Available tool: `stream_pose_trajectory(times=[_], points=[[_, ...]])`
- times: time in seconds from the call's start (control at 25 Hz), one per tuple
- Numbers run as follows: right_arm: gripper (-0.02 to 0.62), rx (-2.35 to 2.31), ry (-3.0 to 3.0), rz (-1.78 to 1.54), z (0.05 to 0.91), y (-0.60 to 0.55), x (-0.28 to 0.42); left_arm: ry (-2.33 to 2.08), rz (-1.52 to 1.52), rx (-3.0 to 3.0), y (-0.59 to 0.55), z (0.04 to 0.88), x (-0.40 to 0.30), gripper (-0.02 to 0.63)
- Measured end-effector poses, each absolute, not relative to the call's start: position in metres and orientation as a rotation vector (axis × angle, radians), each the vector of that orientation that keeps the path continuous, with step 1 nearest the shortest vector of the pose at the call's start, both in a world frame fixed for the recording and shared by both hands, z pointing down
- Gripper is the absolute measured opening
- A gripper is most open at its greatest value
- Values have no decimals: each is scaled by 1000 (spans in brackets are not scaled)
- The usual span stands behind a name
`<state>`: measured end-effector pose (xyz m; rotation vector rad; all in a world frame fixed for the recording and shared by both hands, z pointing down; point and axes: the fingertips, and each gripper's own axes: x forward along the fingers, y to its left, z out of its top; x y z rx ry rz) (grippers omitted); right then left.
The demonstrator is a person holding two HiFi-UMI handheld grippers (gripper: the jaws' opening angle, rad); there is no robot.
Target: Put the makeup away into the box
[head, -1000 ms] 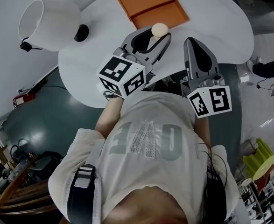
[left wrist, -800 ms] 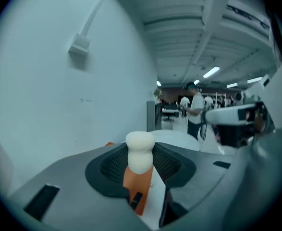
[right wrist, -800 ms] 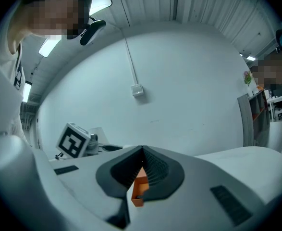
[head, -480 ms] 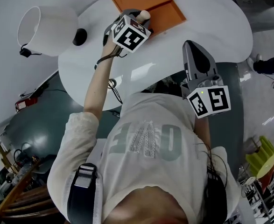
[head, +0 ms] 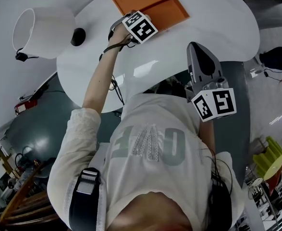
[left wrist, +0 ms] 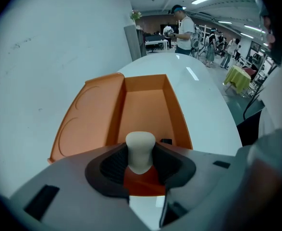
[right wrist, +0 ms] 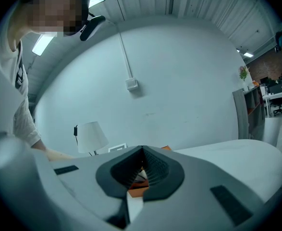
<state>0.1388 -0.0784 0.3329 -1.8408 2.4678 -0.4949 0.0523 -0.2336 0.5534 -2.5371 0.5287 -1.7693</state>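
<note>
An open orange box (head: 153, 1) lies at the far side of the white table (head: 189, 23). In the left gripper view its tray (left wrist: 145, 105) is just ahead and below, with the lid (left wrist: 85, 121) folded out to the left. My left gripper (left wrist: 140, 153) is shut on a beige egg-shaped makeup sponge (left wrist: 140, 148), pointing steeply down at the tray's near wall. From the head view, the left gripper (head: 133, 17) hangs over the box's near edge and its marker cube hides the sponge. My right gripper (head: 198, 49) stays close to my body, shut and empty.
A white lamp shade (head: 40, 30) and a small black object (head: 78, 34) are at the table's left. In the left gripper view, people and furniture stand far behind the table. In the right gripper view, a lamp (right wrist: 91, 136) shows against the wall.
My left gripper has swung out from my chest and down to the orange box with the sponge in it, rolling as it went. The right gripper has kept still.
</note>
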Motion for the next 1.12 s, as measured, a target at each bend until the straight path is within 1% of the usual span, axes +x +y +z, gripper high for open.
stream_pose_trajectory(times=[0.32, 0.4, 0.56, 0.76, 0.92, 1.12], points=[[5, -1825, 2476, -501, 333, -82, 136, 499, -1831, -2458, -232, 571, 51, 163], [5, -1823, 2479, -502, 334, -82, 135, 512, -1830, -2445, -233, 572, 51, 175], [5, -1815, 2480, -503, 333, -82, 134, 540, -1806, -2446, -235, 568, 48, 222], [5, -1803, 2482, -495, 331, -84, 134, 566, -1748, -2481, -235, 551, 52, 222], [5, -1789, 2490, -475, 328, -86, 132, 635, -1599, -2613, -231, 518, 61, 222], [5, -1758, 2510, -418, 316, -92, 128, 799, -1146, -2936, -216, 442, 75, 221]])
